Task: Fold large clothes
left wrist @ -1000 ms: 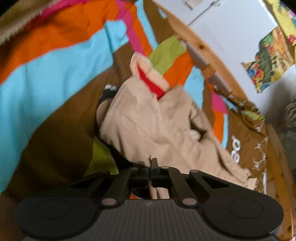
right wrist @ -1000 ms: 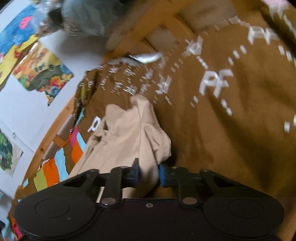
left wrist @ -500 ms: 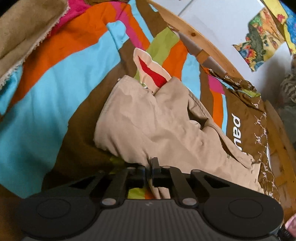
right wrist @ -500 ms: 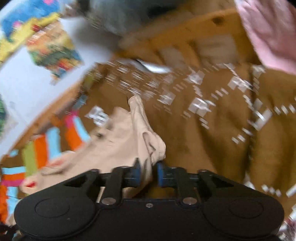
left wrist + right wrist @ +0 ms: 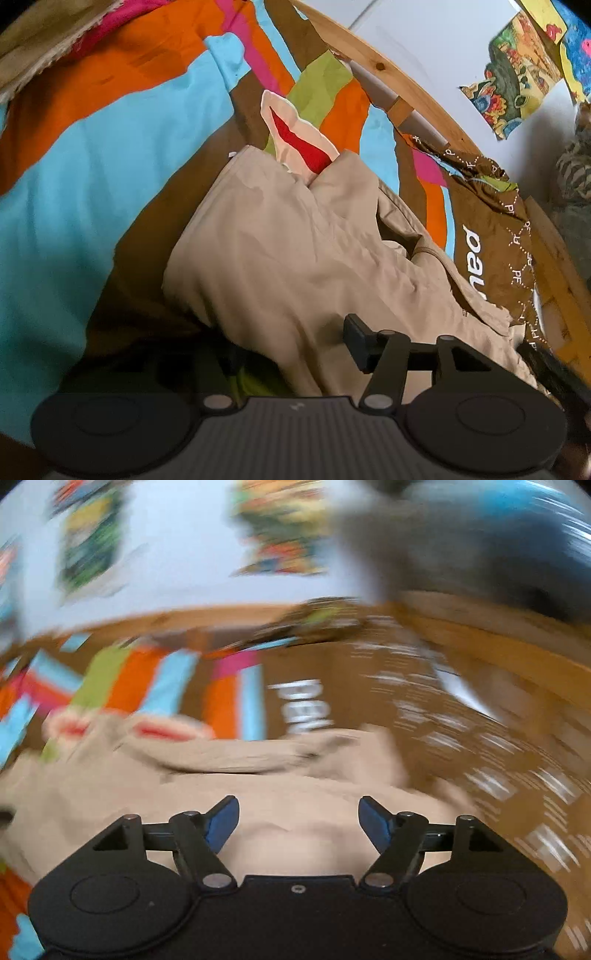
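A beige garment (image 5: 295, 251) lies bunched on a striped, many-coloured bedspread (image 5: 92, 155), with a cream and red lining piece (image 5: 295, 144) sticking out at its far end. My left gripper (image 5: 295, 350) is open, its jaws spread wide over the garment's near edge; the left finger is in shadow under a fold. In the blurred right wrist view the same garment (image 5: 295, 782) lies flat below my right gripper (image 5: 299, 823), which is open and empty just above the cloth.
A brown blanket with white lettering (image 5: 491, 236) covers the bed's right part. A wooden bed rail (image 5: 388, 74) runs along the far side by a white wall with colourful posters (image 5: 517, 62). A tan fuzzy blanket (image 5: 37, 40) lies at top left.
Both grippers have opened and let go of the beige garment, which now lies on the bed. The right gripper has swung fast, blurring its view.
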`<state>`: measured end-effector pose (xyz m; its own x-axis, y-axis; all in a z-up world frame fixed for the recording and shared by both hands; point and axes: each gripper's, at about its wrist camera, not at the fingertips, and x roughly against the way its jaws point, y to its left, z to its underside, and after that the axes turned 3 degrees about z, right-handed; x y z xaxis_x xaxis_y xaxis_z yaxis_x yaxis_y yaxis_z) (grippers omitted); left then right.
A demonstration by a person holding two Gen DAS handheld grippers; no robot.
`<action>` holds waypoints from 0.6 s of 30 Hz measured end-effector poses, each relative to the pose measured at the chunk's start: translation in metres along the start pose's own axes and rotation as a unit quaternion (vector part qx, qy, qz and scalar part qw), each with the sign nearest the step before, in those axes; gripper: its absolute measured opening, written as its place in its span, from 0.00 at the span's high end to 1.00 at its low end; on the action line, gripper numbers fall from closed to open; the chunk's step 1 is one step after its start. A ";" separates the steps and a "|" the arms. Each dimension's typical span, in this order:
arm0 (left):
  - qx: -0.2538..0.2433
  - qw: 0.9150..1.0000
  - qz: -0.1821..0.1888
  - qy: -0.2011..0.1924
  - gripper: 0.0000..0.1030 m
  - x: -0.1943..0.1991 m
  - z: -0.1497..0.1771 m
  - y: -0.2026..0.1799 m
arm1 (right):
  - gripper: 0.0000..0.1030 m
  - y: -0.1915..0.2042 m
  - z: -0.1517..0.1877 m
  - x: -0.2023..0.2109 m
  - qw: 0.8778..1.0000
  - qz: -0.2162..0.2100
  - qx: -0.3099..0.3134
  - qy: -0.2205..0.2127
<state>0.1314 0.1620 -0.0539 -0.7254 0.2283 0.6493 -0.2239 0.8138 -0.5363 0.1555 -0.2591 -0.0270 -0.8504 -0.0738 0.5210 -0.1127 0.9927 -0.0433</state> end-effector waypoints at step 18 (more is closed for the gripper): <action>-0.009 1.000 -0.013 0.007 0.32 -0.003 -0.003 -0.003 | 0.26 0.084 -0.009 -0.087 0.985 -0.009 0.169 0.015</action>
<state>0.1368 0.1604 -0.0523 -0.7107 0.2134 0.6703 -0.2310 0.8293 -0.5089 0.2250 -0.1679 -0.0681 -0.8319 -0.0824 0.5488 -0.2958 0.9026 -0.3128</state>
